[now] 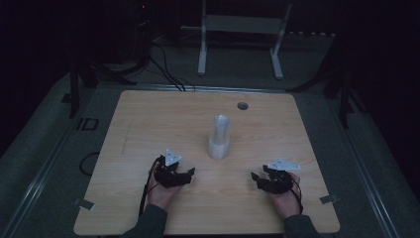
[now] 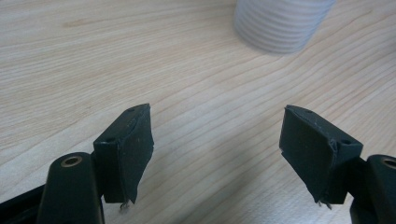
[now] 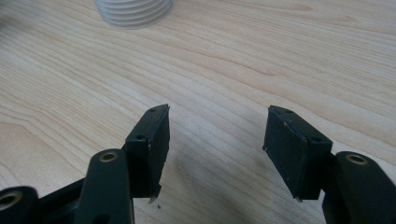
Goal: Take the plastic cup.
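A white ribbed stack of cups (image 1: 219,137) stands upright near the middle of the wooden table (image 1: 148,119). My left gripper (image 1: 187,174) rests low on the table to the stack's front left, jaws open and empty. My right gripper (image 1: 256,177) sits to the stack's front right, also open and empty. In the left gripper view the open gripper (image 2: 217,140) has the stack's ribbed base (image 2: 280,23) at the upper right. In the right gripper view the open gripper (image 3: 217,135) has the same base (image 3: 133,11) at the upper left.
A round cable hole (image 1: 242,105) lies in the table behind the stack. A white metal stand (image 1: 240,34) and black cables (image 1: 166,69) sit on the dark floor beyond the far edge. Bare wood surrounds both grippers.
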A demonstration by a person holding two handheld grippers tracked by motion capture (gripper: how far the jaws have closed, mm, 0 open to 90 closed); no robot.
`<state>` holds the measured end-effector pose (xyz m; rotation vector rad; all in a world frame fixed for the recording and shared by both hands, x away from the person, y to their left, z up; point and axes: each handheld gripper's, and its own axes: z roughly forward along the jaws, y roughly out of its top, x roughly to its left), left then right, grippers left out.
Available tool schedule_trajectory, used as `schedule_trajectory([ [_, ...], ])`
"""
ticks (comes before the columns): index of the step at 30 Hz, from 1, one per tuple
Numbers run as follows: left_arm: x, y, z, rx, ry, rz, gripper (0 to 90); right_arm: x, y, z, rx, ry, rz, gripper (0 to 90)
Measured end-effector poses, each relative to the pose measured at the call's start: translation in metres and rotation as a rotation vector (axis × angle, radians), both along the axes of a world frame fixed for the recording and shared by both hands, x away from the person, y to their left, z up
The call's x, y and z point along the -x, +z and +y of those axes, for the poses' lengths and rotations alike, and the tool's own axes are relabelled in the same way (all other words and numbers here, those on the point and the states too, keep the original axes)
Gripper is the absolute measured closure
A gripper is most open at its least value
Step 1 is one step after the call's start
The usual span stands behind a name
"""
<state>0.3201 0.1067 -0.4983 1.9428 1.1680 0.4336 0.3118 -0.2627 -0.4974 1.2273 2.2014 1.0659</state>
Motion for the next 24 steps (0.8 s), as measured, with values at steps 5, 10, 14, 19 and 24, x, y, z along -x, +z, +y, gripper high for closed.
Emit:
schedule_trajectory([
  [5, 0.003, 0.004, 0.000, 0.015, -0.018, -0.021, 25.5, 0.001, 0.000, 0.001, 0.003, 0.007, -0.003, 40.4],
  [10, 0.005, 0.005, -0.003, 0.002, -0.030, -0.040, 25.5, 0.004, 0.001, 0.006, 0.013, 0.021, -0.010, 40.4],
  [14, 0.006, 0.010, -0.006, 0.002, -0.046, -0.062, 25.5, 0.004, 0.004, 0.008, -0.001, 0.035, -0.017, 40.2],
  [19, 0.005, 0.020, -0.009, 0.000, -0.066, -0.082, 25.5, 0.005, 0.019, 0.012, -0.011, 0.064, -0.036, 40.0],
  [24, 0.001, 0.030, -0.011, 0.020, -0.077, -0.109, 24.6, 0.004, 0.041, 0.017, -0.023, 0.093, -0.080, 39.4],
])
